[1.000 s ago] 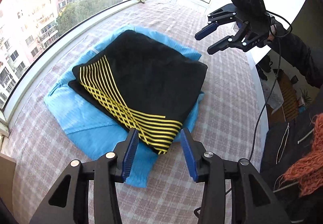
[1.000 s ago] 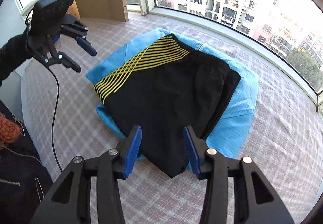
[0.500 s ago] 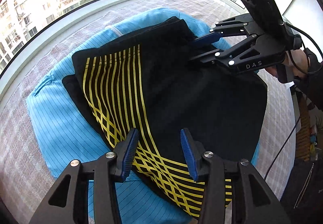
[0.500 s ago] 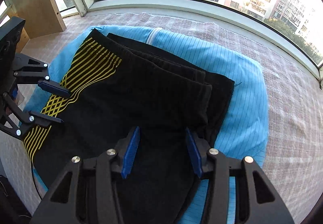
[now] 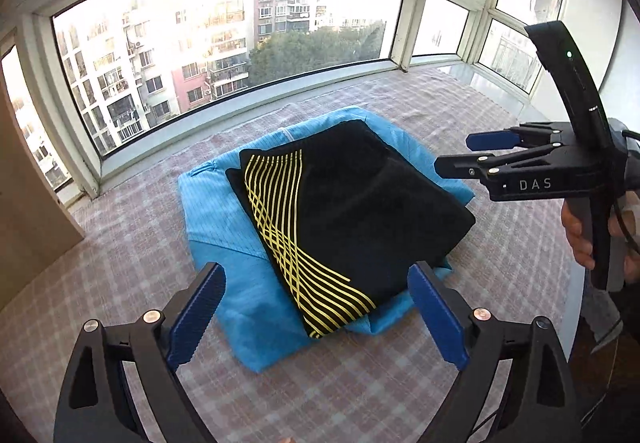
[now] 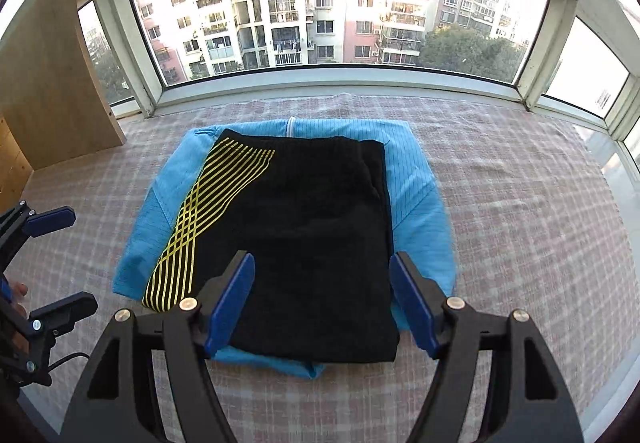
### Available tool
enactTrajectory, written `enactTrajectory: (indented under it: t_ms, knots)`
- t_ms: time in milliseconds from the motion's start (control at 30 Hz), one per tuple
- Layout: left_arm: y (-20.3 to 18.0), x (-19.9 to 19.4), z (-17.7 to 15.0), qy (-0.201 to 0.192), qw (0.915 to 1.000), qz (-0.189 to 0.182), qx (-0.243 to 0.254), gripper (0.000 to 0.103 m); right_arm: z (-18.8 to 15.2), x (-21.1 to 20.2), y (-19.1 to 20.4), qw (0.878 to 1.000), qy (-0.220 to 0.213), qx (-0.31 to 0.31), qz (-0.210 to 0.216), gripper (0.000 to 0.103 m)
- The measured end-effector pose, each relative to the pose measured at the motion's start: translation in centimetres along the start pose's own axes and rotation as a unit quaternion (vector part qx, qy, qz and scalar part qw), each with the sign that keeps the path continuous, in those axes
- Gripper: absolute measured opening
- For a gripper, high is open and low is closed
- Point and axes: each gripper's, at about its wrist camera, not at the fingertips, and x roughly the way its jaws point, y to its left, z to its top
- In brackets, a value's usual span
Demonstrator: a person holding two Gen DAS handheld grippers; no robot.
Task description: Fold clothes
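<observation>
Two garments sat stacked mid-surface on the pink checked cloth (image 6: 500,203) by the bay window (image 6: 336,3): a folded blue shirt (image 5: 224,243) at the bottom, and on top of it folded black shorts w/ yellow stripes (image 6: 304,227), flat and squared up.

Change vs 0.5 s ago: both tools were low over the black fabric then, jaws narrower. Now both had pulled back and up, and the whole stack showed in each cam. Jaws also wider than before.

Left gripper (image 5: 316,319): released, jaws spread wide, nothing between them, hovering off the near striped corner of the shorts. No contact w/ fabric.

Right gripper (image 6: 322,307): also released, jaws spread, empty, hanging above the near edge of the black piece. In the left cam it sat off to the side of the stack, clear of it.

Read: looked like a pat-down/press pass just ended, not a grab. Shorts fold prob. done; stack looked tidy, edges roughly aligned w/ the shirt below.

Small stuff: shirt's near edge bunched slightly under the shorts (image 6: 308,367). Wooden cabinet (image 6: 48,83) at the far left, not involved.
</observation>
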Motion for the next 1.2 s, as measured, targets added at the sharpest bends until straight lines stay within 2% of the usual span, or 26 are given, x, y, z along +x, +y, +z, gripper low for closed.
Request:
enactTrajectory:
  t_ms: [200, 333, 500, 600, 800, 900, 1033, 1200]
  knots:
    - [-1.1, -4.7, -2.5, -0.019, 0.9969, 0.065, -0.039, 0.102, -3.9, -4.5, 1.8, 0.999, -0.022, 0.023, 0.006, 0.070]
    - [-1.6, -8.3, -3.9, -0.036, 0.9958, 0.068, -0.050, 0.102, -5.9, -7.1, 3.6, 0.999, -0.024, 0.033, 0.027, 0.070]
    - [-1.8, -11.1, -6.1, -0.009, 0.9899, 0.130, -0.057, 0.102, -8.3, -9.7, 6.6, 0.999, -0.032, 0.022, 0.022, 0.070]
    - [-1.9, -12.8, -7.9, -0.008, 0.9909, 0.124, -0.051, 0.102, -9.5, -11.1, 8.4, 0.999, -0.031, 0.022, 0.029, 0.070]
    - [-1.5, -15.5, -11.2, 0.007, 0.9922, 0.109, -0.059, 0.102, -11.2, -13.1, 12.0, 0.999, -0.037, 0.009, 0.012, 0.070]
    - [-1.2, -16.6, -12.5, 0.018, 0.9903, 0.127, -0.054, 0.102, -12.0, -13.8, 13.7, 0.999, -0.041, 0.003, 0.001, 0.070]
    - [-0.7, -17.8, -13.8, 0.036, 0.9873, 0.150, -0.039, 0.102, -12.9, -14.4, 16.2, 0.999, -0.042, -0.002, 0.006, 0.070]
    - [0.1, -19.4, -15.2, 0.043, 0.9919, 0.109, -0.049, 0.102, -13.7, -15.0, 18.9, 0.999, -0.042, -0.002, 0.009, 0.070]
